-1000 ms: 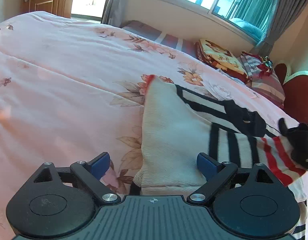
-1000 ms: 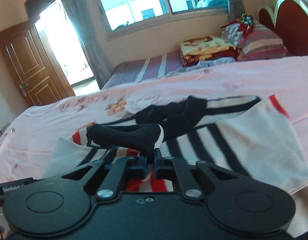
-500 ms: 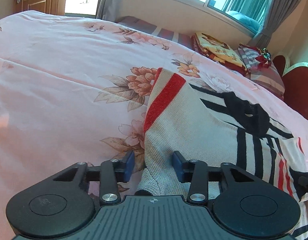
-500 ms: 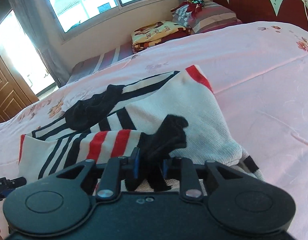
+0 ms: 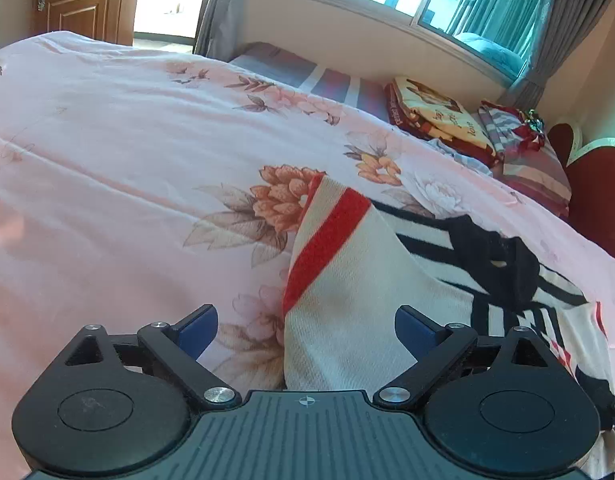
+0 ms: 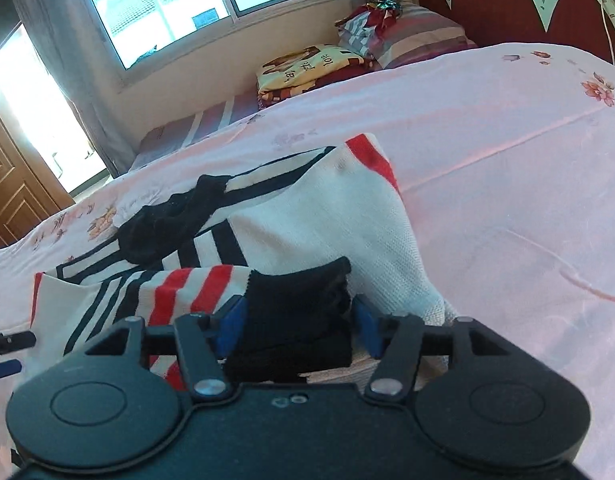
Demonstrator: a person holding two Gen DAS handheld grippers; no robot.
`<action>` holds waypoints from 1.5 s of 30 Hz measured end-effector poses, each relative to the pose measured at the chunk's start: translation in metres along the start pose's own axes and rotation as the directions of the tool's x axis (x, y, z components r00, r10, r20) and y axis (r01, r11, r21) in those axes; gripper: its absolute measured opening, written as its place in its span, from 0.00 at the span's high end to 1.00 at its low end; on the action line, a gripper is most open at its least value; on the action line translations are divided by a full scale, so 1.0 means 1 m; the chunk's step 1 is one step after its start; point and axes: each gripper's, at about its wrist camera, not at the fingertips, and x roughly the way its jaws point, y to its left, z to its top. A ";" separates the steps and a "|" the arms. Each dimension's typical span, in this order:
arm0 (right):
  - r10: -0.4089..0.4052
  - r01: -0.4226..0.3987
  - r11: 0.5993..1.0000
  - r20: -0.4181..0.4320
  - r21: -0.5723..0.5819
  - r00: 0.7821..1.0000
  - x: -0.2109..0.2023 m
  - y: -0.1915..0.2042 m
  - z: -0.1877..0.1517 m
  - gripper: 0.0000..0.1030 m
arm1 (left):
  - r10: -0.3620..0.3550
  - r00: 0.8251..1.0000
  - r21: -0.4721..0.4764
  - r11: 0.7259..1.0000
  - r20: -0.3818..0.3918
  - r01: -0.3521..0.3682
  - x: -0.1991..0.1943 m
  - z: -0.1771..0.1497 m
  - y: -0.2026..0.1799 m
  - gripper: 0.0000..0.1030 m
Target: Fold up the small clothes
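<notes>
Here the left gripper (image 5: pixel 306 328) has its jaws opening, already spread wide, and the cream knit edge of the striped sweater (image 5: pixel 347 300) lies between the blue pads (image 5: pixel 197 328) without touching either. The right gripper (image 6: pixel 295 322) is opening its jaws too; the black cuff (image 6: pixel 297 300) of a sleeve sits between them, slack and bunched. The left-hand pad is just at the cloth, while the right-hand pad stands a little clear, so nothing appears pinched.

Taking the sweater as the landmark: it lies on the pink floral bedspread (image 5: pixel 127 152), a folded cream panel with a red band (image 5: pixel 327 240) uppermost on the near side. The red-and-white striped sleeve (image 6: pixel 187 292) is laid across its front, ending in the cuff at the right jaws. A second black cuff (image 6: pixel 167 220) rests further back on the black-and-white stripes. Beyond the sweater, toward the window (image 6: pixel 187 8), a folded yellow and red blanket (image 6: pixel 307 68) sits beside striped pillows (image 6: pixel 411 36), with the red headboard (image 6: pixel 507 4) to their right. To the sweater's far left is a wooden door (image 5: pixel 79 0). At the left edge of the right wrist view, part of the other gripper shows just beside the sweater's hem.
</notes>
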 end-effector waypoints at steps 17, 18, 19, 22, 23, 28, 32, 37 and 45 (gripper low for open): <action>-0.093 0.102 0.972 0.053 -0.211 0.994 0.025 0.014 0.013 0.94 | 0.090 0.995 -0.080 0.993 0.047 -0.086 0.047 0.021 0.000 0.78; -0.089 0.100 0.972 0.059 -0.211 0.994 0.021 0.014 0.014 0.93 | 0.095 0.994 -0.083 0.992 0.051 -0.090 0.042 0.022 -0.001 0.78; -0.084 0.098 0.976 0.078 -0.196 0.993 0.014 0.014 0.016 0.86 | 0.096 0.993 -0.079 0.993 0.070 -0.090 0.035 0.022 -0.002 0.78; -0.056 0.079 0.983 0.141 -0.166 0.988 -0.006 0.013 0.023 0.76 | 0.048 0.989 -0.031 0.999 0.140 -0.044 0.011 0.022 -0.014 0.78; -0.042 0.068 0.983 0.153 -0.169 0.987 -0.009 0.016 0.025 0.76 | 0.029 0.990 -0.003 1.000 0.141 -0.029 0.009 0.023 -0.021 0.78; 0.050 -0.031 0.978 0.088 -0.208 0.995 0.004 0.040 0.028 0.76 | 0.016 1.000 0.020 1.000 0.019 -0.016 0.043 0.028 -0.039 0.78; 0.009 -0.012 0.963 -0.014 -0.268 1.000 0.033 0.046 0.013 0.77 | 0.059 0.998 -0.056 0.997 0.038 -0.057 0.058 0.034 -0.025 0.78; -0.006 0.005 0.957 -0.001 -0.290 1.000 0.041 0.041 0.014 0.79 | 0.091 0.995 -0.030 0.996 0.040 -0.089 0.060 0.033 -0.029 0.78; 0.087 -0.081 0.943 0.003 -0.322 0.996 0.001 0.043 0.005 0.69 | 0.055 0.995 0.015 0.998 0.081 -0.056 -0.008 -0.016 -0.038 0.78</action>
